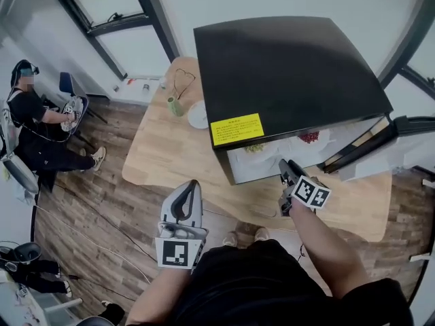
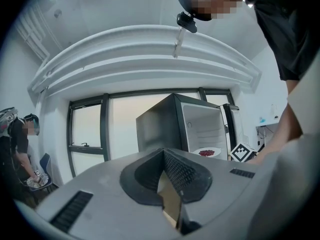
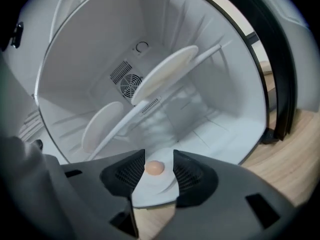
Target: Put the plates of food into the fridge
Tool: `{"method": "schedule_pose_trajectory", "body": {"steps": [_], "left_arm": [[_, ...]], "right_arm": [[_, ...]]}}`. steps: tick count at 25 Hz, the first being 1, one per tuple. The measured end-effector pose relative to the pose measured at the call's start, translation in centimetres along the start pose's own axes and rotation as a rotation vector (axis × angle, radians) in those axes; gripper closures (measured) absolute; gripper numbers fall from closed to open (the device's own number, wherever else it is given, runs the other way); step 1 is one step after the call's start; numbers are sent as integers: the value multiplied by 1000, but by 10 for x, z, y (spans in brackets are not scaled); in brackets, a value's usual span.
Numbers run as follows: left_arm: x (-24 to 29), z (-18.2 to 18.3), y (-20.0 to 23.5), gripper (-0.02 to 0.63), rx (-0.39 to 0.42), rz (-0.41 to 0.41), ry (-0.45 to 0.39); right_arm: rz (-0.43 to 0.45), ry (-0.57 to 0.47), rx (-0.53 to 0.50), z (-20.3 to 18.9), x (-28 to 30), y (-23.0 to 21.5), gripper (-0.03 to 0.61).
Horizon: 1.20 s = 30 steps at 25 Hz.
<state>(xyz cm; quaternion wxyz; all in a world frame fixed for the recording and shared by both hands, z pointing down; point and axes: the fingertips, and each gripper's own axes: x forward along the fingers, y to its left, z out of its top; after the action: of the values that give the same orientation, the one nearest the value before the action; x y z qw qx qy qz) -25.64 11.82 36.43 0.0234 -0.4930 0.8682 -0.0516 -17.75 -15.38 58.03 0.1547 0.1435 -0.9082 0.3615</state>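
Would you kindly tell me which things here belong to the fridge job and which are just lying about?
Job: fridge; plate of red food; plate of green food; plate with an egg-like ball.
Lying about: green cup; looped cord; seated person.

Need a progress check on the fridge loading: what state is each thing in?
Black mini fridge: door open.
White plate of red food: on the fridge shelf.
White plate of green food: on the same shelf.
White plate with a round tan food: lying at the fridge's front, ungripped.
Right claw: open, that plate between its jaws.
Left claw: shut, empty.
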Motion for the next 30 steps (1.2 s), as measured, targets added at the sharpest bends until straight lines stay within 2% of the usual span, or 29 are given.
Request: {"method": "schedule_pose_trajectory", "body": {"steps": [2,4,9,15,17,19,23,26,30], "left_arm": [[3,3,-5,610,6,-15,-17],[6,2,-10,610,0,-27,-19],[16,12,-16,609,-13,-45,-45],[23,3,-33,609,-29,-94,-32],[23,-6,-39,610,-27,-108,7],[24,-17,-46,611,-29,-121,43],[31,-15,-56,609,-50,-150,-1],[32,-15,-60,610,-46,-167,43],[34,-12,-60,610,-55,-178,1]], "right_arm": [[78,-19,-40,8,-13,13,387],[109,-36,-103,17,-29,19,399],[108,-108,-265,45,-68,35,499],[107,-157,-388,70,-109,52,540],[106,-178,-420,76,-119,56,555],[88,-194,-439,80,-126,55,557],[48,-197,-452,81,-132,48,557],[34,-193,-457,80,-131,44,557],[20,-208,-427,80,-131,45,557]]}}
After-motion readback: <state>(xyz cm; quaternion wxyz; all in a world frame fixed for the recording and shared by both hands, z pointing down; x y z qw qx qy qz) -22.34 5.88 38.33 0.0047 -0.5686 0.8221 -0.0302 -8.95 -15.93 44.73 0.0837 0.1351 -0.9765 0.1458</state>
